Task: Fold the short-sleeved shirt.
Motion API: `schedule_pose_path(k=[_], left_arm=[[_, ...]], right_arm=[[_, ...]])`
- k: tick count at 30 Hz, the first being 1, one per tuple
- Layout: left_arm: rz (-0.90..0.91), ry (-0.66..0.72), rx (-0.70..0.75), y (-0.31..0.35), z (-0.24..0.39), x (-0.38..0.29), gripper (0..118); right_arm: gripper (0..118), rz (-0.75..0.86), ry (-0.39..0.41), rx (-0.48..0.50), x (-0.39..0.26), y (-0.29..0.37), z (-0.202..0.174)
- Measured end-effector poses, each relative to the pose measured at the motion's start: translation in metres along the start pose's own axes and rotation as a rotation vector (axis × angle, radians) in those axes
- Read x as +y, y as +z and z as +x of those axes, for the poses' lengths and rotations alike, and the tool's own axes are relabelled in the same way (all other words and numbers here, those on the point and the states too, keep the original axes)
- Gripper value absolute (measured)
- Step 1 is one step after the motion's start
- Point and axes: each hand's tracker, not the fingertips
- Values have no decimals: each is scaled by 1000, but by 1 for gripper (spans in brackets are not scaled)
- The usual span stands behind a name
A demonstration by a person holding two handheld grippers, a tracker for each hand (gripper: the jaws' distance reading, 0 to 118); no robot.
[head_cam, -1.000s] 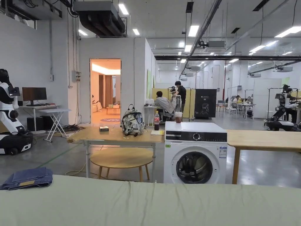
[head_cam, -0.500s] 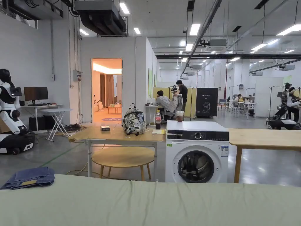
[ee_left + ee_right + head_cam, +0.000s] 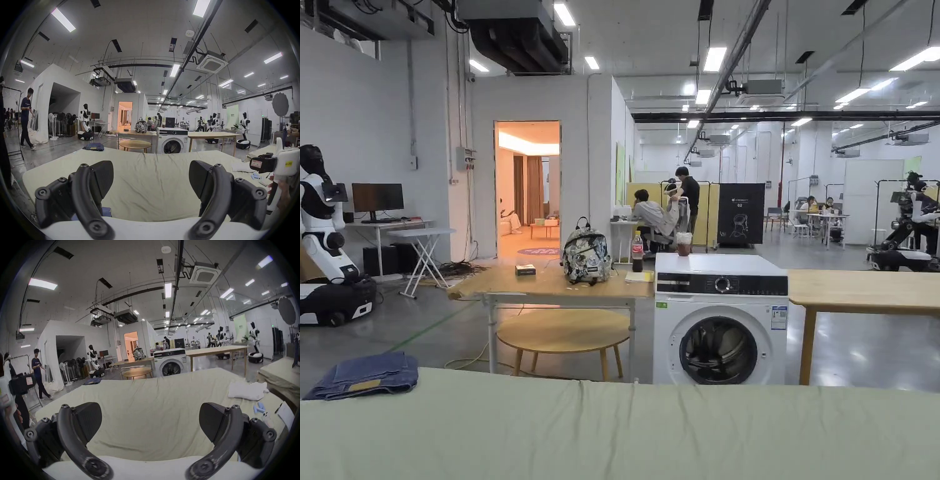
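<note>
- A wide work surface draped in a pale green cloth [image 3: 625, 431] spreads across the near part of the head view; in both gripper views it runs from the jaws out toward 12 o'clock.
- Past its far edge, at about 1 o'clock in the head view, a white washing machine [image 3: 720, 325] stands on the floor with its round door facing this way, between two wooden tables [image 3: 550, 287].
- A low round wooden table [image 3: 562, 331] sits under the left one, and a patterned backpack [image 3: 586, 256] stands upright on top of it.
- Left gripper [image 3: 151, 177] — its two black jaws stand wide apart above the cloth, with nothing between them.
- Right gripper [image 3: 150, 418] — jaws likewise spread wide over bare cloth, gripping nothing. It also shows at 3 o'clock in the left gripper view, held by a hand.
- A white garment [image 3: 246, 390], bunched up rather than laid flat, lies on the cloth at about 2 o'clock in the right gripper view, well apart from both grippers; whether it is the short-sleeved shirt I cannot tell.
- Folded blue jeans [image 3: 362, 375] rest on the far left corner of the cloth, at 9 o'clock in the head view.
- Small light-blue items [image 3: 259, 408] and a sheet of paper [image 3: 285, 416] lie near the garment, closer to the right edge.
</note>
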Motion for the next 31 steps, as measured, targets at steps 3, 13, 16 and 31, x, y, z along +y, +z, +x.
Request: schedule_pose_path(k=[3,13,16,31], left_arm=[[-1,1,-8,0,1,1,97],[-7,0,-23,-1,3,2,97],[-10,-4,-22,-2,5,2,97],[-23,7,-40,-4,6,-1,97]], right_arm=[[118,15,-103,-82,0,-2,2],[118,-52,-221,-75,7,-6,11],[118,-51,-220,-68,7,-4,9],[118,-88,-184,-82,-7,-16,0]])
